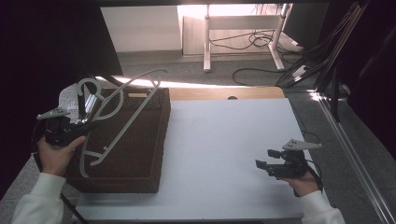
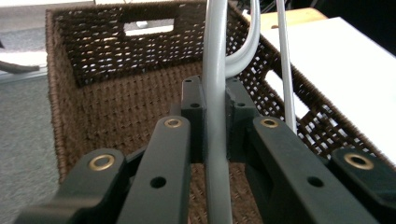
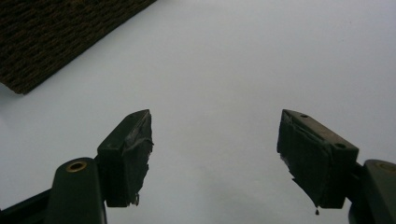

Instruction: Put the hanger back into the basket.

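A pale grey plastic clothes hanger (image 1: 128, 121) hangs tilted over the open brown wicker basket (image 1: 135, 149) at the table's left. My left gripper (image 1: 88, 123) is shut on one of the hanger's tubes, near the hook end. In the left gripper view the grey hanger tube (image 2: 215, 42) runs straight up between the closed jaws of the left gripper (image 2: 215, 87), with the basket's woven wall (image 2: 93, 51) behind. My right gripper (image 1: 267, 158) hovers low over the white table (image 1: 224, 149) at the right. The right gripper (image 3: 215, 144) is open with nothing between its jaws.
The basket's corner (image 3: 56, 37) lies off to the upper left of the right gripper view. A wooden strip (image 1: 224, 93) borders the table's far edge. On the floor beyond stand white desk legs (image 1: 207, 42) and loose cables (image 1: 254, 39). A metal rail (image 1: 350, 144) runs along the right.
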`<state>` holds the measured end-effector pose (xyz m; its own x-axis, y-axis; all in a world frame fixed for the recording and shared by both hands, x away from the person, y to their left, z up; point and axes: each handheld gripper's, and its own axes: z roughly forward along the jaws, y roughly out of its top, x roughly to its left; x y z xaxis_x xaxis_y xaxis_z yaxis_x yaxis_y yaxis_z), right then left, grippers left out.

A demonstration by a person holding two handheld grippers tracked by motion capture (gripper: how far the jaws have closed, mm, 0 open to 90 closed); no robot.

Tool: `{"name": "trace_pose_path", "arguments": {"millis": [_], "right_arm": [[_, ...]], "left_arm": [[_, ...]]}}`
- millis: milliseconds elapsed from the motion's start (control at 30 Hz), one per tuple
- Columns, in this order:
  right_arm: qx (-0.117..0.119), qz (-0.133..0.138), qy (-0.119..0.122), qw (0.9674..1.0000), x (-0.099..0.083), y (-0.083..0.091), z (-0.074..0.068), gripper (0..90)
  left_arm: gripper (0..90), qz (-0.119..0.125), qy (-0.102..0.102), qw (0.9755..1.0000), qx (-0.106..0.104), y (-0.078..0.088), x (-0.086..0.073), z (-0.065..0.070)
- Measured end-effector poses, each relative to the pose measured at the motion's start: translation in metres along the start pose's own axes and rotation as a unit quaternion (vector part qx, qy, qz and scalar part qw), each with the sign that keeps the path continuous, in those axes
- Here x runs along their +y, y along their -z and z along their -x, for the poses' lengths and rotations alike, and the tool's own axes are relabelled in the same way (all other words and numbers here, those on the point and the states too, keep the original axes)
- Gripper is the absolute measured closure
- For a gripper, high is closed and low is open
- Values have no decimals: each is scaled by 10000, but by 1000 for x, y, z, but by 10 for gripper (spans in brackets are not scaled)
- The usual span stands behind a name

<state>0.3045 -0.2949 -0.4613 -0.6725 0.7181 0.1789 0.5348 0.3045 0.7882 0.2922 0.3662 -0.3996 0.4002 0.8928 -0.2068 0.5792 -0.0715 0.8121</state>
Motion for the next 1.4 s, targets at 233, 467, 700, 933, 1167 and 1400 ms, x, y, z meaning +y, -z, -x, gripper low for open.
{"name": "trace_pose_path", "arguments": {"millis": [233,467,700,933,1167,1400], "right_arm": [[-14,-6,65,10000,0,0,-3,266],[-13,-21,70,10000,0,0,-2,265],[-16,-46,95,9999,0,-1,-1,259],[-26,-42,98,9999,-1,0,-1,258],[-29,-53,101,9999,-1,0,0,258],[-27,-59,104,9999,-1,-1,-1,258]], "left_arm": [[816,35,-65,10000,64,5,1,-4],[817,-32,-211,9996,184,2,1,-8],[816,-135,-311,9988,350,-6,-2,-14],[814,-381,-323,9980,398,-17,-7,-18],[581,-788,-352,9960,239,-32,-14,-19],[373,-688,-419,9961,369,-32,-10,-6]]}}
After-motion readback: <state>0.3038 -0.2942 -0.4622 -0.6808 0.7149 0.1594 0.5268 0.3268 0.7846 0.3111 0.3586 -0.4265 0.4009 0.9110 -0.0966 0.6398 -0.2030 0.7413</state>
